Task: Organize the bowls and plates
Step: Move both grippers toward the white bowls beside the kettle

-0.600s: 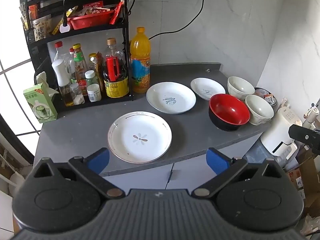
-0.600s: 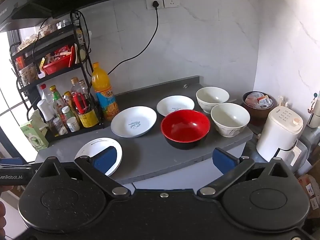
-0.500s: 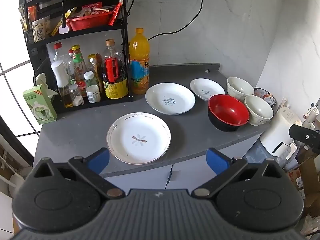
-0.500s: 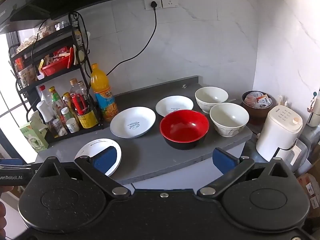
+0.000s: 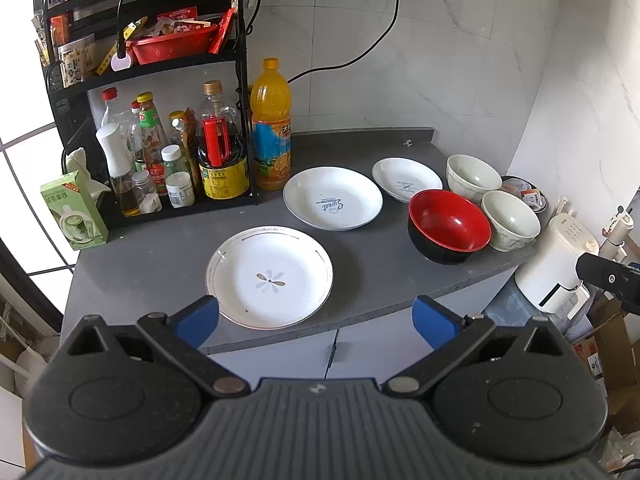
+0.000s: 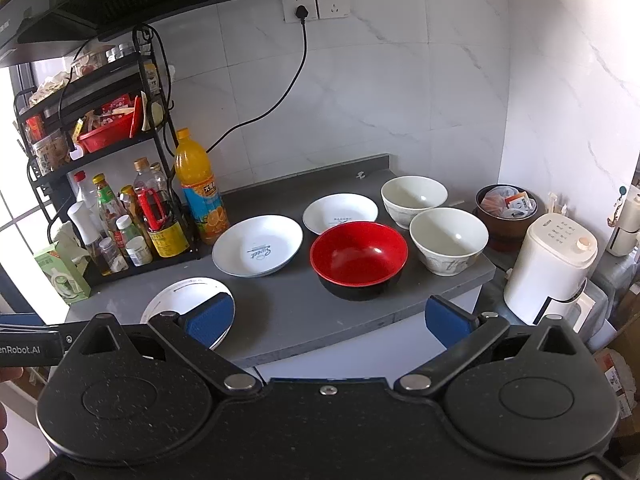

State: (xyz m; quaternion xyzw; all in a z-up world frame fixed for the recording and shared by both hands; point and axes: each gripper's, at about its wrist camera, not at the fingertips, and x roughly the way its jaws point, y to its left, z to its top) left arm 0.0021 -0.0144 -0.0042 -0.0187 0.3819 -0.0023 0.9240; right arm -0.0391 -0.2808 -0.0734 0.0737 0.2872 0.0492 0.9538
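Observation:
On the grey counter (image 5: 160, 256) lie three white plates: a flower-marked plate (image 5: 269, 276) near the front edge, a lettered plate (image 5: 333, 198) behind it, and a small plate (image 5: 406, 179) further right. A red bowl (image 5: 449, 225) with a black outside stands beside two white bowls (image 5: 510, 220) (image 5: 472, 172). My left gripper (image 5: 316, 320) hangs open in front of the counter edge, holding nothing. My right gripper (image 6: 326, 316) is open too, short of the red bowl (image 6: 359, 258), with the white bowls (image 6: 448, 239) (image 6: 414, 196) beyond.
A black rack (image 5: 152, 80) of bottles and jars fills the counter's left. An orange juice bottle (image 5: 271, 126) stands beside it. A green carton (image 5: 74, 212) sits far left. A white appliance (image 6: 550, 268) and a brown bowl of packets (image 6: 506, 210) are right of the counter.
Both views have shifted slightly; the dishes sit a little lower and nearer to centre. Nothing on the counter has moved, and both grippers stay open.

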